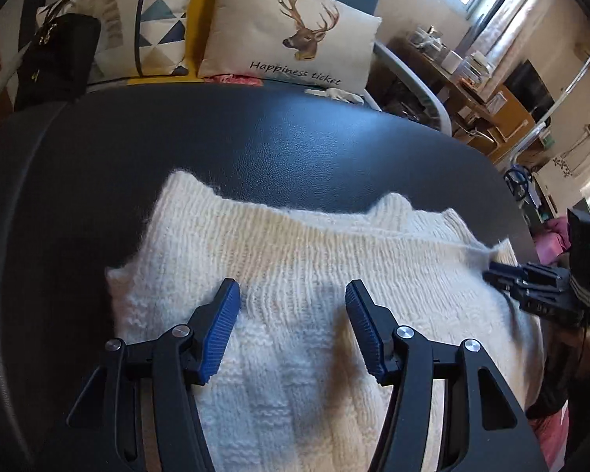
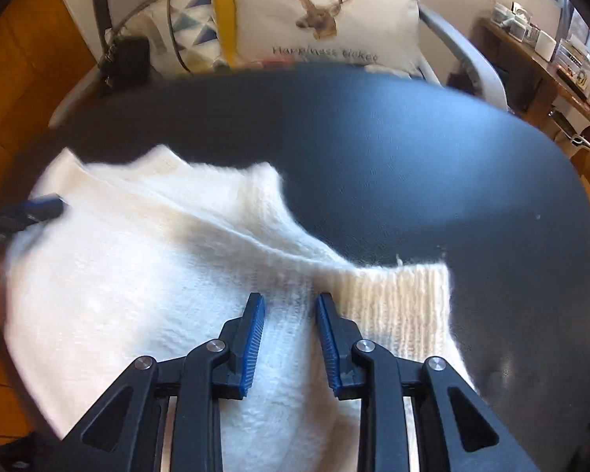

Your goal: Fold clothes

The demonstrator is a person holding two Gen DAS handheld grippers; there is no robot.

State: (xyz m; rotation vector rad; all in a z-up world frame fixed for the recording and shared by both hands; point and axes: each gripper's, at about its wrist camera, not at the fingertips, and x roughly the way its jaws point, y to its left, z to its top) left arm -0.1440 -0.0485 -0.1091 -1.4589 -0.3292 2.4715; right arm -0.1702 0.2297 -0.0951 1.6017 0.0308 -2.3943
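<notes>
A fluffy white knit sweater point(image 1: 295, 259) lies partly folded on a black leather-look table point(image 1: 255, 145). My left gripper point(image 1: 293, 297) hovers open over the sweater's near part, its blue pads wide apart with only flat knit below them. In the right wrist view, my right gripper point(image 2: 290, 303) stands open with a narrower gap above the sweater point(image 2: 145, 275), just left of a ribbed cream band point(image 2: 405, 306). Each gripper shows in the other's view: the right gripper point(image 1: 495, 273) at the sweater's right edge, the left gripper point(image 2: 43, 204) at its left edge.
Beyond the table point(image 2: 413, 157) stands a chair with a deer cushion point(image 1: 295, 35), a triangle-patterned cushion point(image 1: 157, 31) and a black handbag point(image 1: 59, 59). A cluttered wooden desk point(image 1: 483, 90) is at the right. Bare table surface lies beyond and right of the sweater.
</notes>
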